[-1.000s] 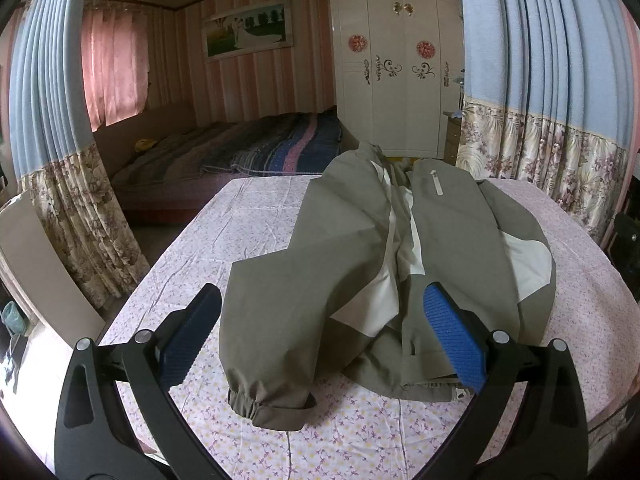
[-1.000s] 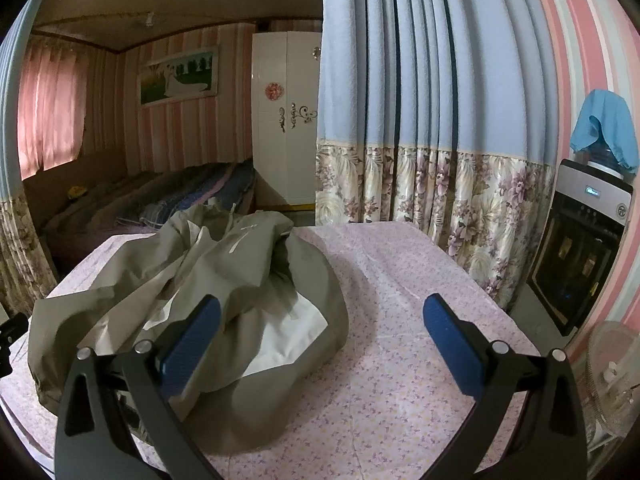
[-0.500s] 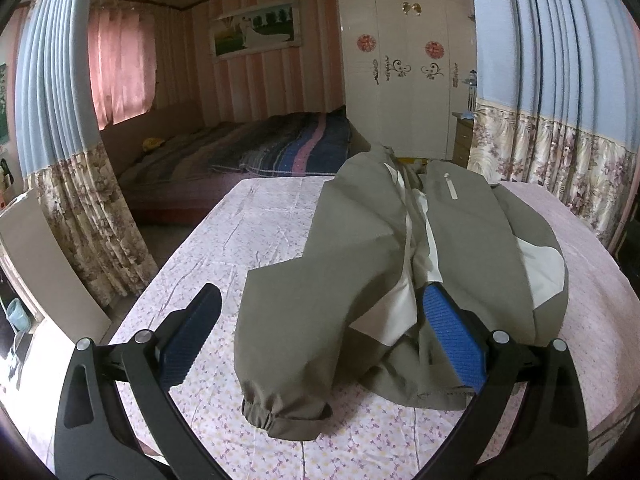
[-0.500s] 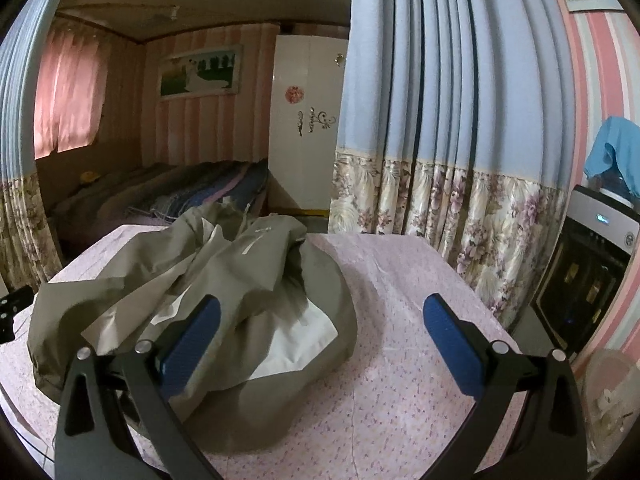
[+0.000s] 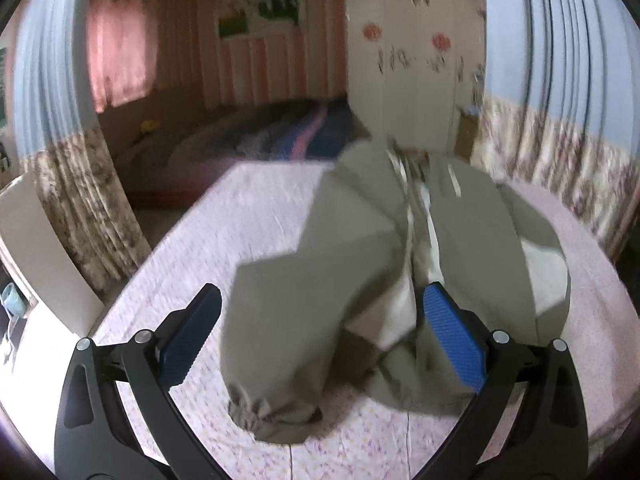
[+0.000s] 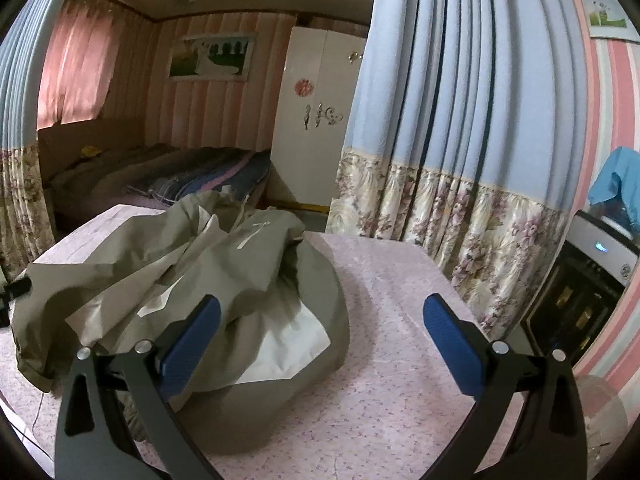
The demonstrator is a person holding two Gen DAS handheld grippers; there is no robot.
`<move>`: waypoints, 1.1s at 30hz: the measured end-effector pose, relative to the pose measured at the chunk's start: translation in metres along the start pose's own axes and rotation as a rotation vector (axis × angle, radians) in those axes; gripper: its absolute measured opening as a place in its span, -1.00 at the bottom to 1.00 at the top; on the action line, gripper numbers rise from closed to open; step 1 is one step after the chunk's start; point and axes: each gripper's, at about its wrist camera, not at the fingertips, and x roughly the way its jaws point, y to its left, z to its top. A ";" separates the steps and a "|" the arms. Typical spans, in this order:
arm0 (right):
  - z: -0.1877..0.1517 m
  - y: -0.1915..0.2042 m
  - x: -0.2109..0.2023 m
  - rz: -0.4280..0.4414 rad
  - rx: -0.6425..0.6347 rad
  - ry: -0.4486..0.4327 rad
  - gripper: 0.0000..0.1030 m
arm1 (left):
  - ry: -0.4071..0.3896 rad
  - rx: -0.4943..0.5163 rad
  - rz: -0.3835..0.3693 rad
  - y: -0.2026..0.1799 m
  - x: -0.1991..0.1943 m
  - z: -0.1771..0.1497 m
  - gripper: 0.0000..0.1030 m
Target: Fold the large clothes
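On the table covered with a pink floral cloth (image 5: pixel 192 240) lies a crumpled olive-green jacket with pale cream lining (image 5: pixel 360 264), one elastic-cuffed sleeve (image 5: pixel 272 412) nearest the left gripper (image 5: pixel 320 336). That gripper's blue-padded jaws stand wide apart, holding nothing. The right gripper (image 6: pixel 320 340) is likewise spread wide and empty, its left pad over the jacket's rounded edge (image 6: pixel 256 408).

We count one olive jacket (image 5: pixel 360 280) on one floral tablecloth (image 5: pixel 224 232), and two grippers, left (image 5: pixel 320 328) and right (image 6: pixel 320 336), each with two blue pads. Beyond the tablecloth we count one bed (image 6: pixel 160 176), one white wardrobe (image 6: pixel 316 116) and two wall pictures.
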 end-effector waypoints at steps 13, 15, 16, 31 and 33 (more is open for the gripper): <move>-0.010 -0.003 0.065 0.029 0.012 0.123 0.97 | 0.033 -0.020 0.023 0.018 0.046 0.005 0.94; -0.012 -0.003 0.079 0.026 0.014 0.143 0.97 | -0.006 -0.006 0.044 0.017 0.051 0.008 0.94; -0.014 -0.005 0.088 0.027 0.019 0.160 0.97 | -0.018 0.011 0.054 0.014 0.055 0.008 0.94; -0.051 -0.019 0.185 0.051 0.057 0.390 0.89 | 0.118 0.110 0.092 0.002 0.138 0.004 0.81; -0.056 -0.014 0.197 0.100 0.059 0.442 0.29 | 0.139 0.102 0.085 0.006 0.146 0.008 0.69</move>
